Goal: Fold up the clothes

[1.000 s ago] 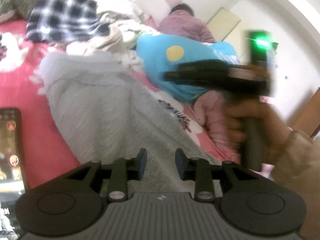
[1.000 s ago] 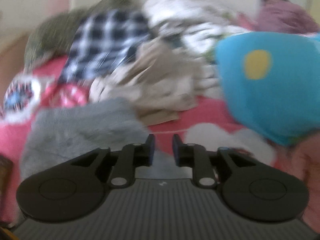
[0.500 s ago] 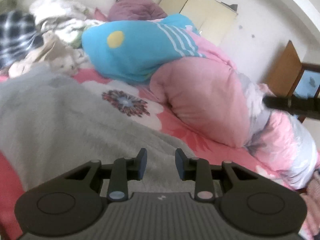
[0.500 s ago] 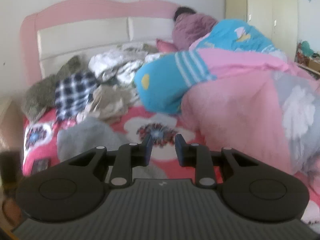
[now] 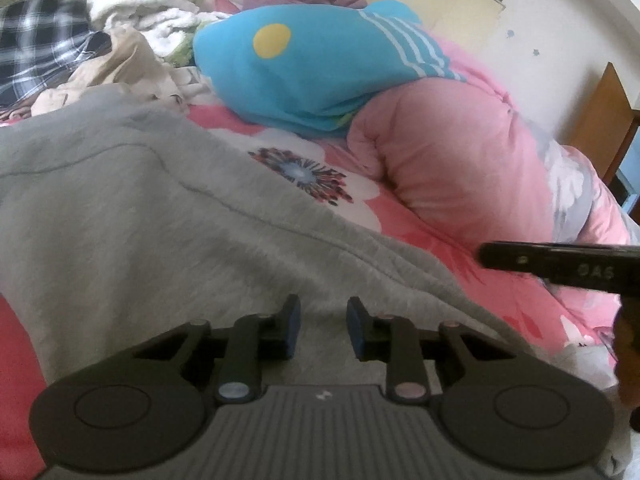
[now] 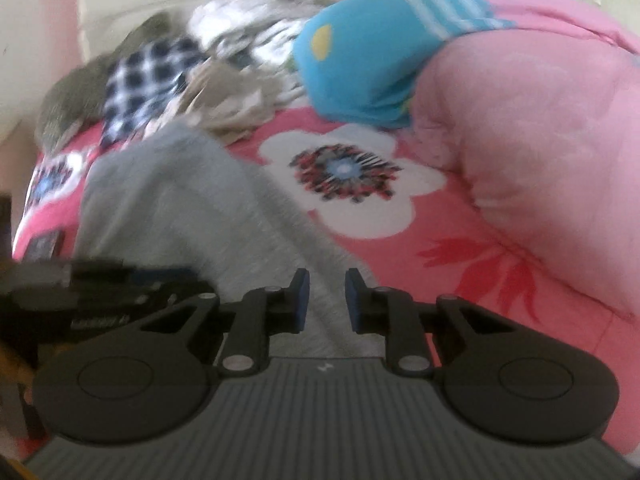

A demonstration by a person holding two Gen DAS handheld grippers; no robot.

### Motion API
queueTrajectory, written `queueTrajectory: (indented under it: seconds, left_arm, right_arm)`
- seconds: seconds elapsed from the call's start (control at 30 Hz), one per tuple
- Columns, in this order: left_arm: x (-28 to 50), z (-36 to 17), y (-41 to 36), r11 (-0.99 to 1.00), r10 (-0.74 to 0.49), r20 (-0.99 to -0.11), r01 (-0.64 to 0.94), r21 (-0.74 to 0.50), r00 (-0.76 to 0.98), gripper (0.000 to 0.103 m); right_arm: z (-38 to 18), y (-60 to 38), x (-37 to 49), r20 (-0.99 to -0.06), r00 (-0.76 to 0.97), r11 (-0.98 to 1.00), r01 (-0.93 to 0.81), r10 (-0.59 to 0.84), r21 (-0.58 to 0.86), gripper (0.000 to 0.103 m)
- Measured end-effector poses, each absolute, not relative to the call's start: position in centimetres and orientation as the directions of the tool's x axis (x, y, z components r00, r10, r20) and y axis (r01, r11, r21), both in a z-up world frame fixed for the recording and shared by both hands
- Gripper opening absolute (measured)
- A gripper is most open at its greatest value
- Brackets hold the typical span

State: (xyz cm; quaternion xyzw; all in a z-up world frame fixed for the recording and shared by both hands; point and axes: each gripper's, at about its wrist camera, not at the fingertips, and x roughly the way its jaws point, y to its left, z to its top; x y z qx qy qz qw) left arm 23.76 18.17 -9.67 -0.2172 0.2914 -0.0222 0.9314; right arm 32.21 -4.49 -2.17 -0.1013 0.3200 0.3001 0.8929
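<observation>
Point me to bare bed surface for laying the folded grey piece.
Free: the flowered sheet between the grey garment, blue pillow and pink duvet. Crowded: the clothes heap toward the headboard, beyond the garment.

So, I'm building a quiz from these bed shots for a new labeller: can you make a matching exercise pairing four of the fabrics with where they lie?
Things:
1. grey fleecy sweater
2. blue cushion with yellow dot and white stripes
3. black-and-white checked shirt
4. puffy pink quilt

Places:
A. far pile by the headboard
B. along the right side of the bed
C. spread flat, nearest both grippers
D. resting on the quilt's far end

Pairs: 1-C, 2-D, 3-A, 4-B
</observation>
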Motion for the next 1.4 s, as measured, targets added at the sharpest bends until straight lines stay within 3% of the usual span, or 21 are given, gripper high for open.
queueTrajectory:
  seconds: [0.2, 0.37, 0.5, 0.57, 0.7, 0.73, 0.8, 0.87, 0.9, 1.03, 1.17, 1.4]
  left_arm:
    - [23.8, -9.7, 18.0, 0.908, -0.156, -0.531, -0.091, -0.409, 0.833, 0.024]
    - [23.8, -9.7, 17.9, 0.908, -0.153, -0.531, -0.092, -0.408, 0.834, 0.024]
    - [23.9, -9.7, 18.0, 0.906, -0.155, -0.531, -0.095, -0.413, 0.833, 0.024]
    - [24.1, -9.7, 17.9, 0.905, -0.151, -0.534, -0.100, -0.413, 0.832, 0.024]
    - [24.1, -9.6, 17.8, 0.904, -0.154, -0.535, -0.100, -0.415, 0.831, 0.024]
    - [24.1, -9.6, 17.9, 0.904, -0.154, -0.535, -0.101, -0.416, 0.831, 0.024]
    - [24.1, -9.6, 17.9, 0.904, -0.152, -0.534, -0.102, -0.416, 0.831, 0.024]
    - [24.0, -9.6, 17.9, 0.906, -0.148, -0.533, -0.101, -0.411, 0.833, 0.024]
    - [23.9, -9.6, 17.8, 0.908, -0.146, -0.532, -0.101, -0.407, 0.834, 0.024]
    - [23.7, -9.6, 17.8, 0.911, -0.138, -0.532, -0.103, -0.399, 0.836, 0.024]
    - [23.8, -9.7, 17.9, 0.910, -0.138, -0.533, -0.105, -0.400, 0.835, 0.024]
    - [23.9, -9.8, 18.2, 0.907, -0.137, -0.535, -0.112, -0.405, 0.834, 0.024]
  right_arm:
    - [-2.6, -11.7, 32.7, -0.687, 0.642, 0.853, -0.519, 0.341, -0.061, 0.020]
    - [-5.0, -14.8, 32.6, -0.758, 0.562, 0.807, -0.584, 0.332, -0.080, 0.029]
    - [-6.4, -14.9, 33.7, -0.822, 0.427, 0.734, -0.679, 0.378, -0.015, 0.036]
    - [-7.0, -14.7, 34.3, -0.840, 0.386, 0.711, -0.704, 0.381, -0.002, 0.050]
    - [-8.6, -14.5, 35.4, -0.869, 0.333, 0.736, -0.675, 0.366, 0.051, 0.050]
    - [-8.7, -14.5, 35.2, -0.866, 0.341, 0.743, -0.667, 0.367, 0.052, 0.049]
    - [-8.6, -14.2, 34.1, -0.855, 0.373, 0.746, -0.666, 0.360, 0.023, 0.034]
    - [-8.6, -13.6, 32.7, -0.842, 0.419, 0.737, -0.675, 0.340, -0.038, 0.007]
    - [-8.4, -13.3, 32.0, -0.836, 0.441, 0.727, -0.683, 0.326, -0.076, 0.005]
    - [-6.5, -13.1, 30.9, -0.779, 0.559, 0.718, -0.662, 0.282, -0.215, 0.003]
    - [-4.5, -14.9, 32.4, -0.722, 0.651, 0.793, -0.558, 0.235, -0.245, 0.003]
    - [-9.2, -13.7, 35.0, -0.788, 0.604, 0.841, -0.483, 0.119, -0.243, 0.009]
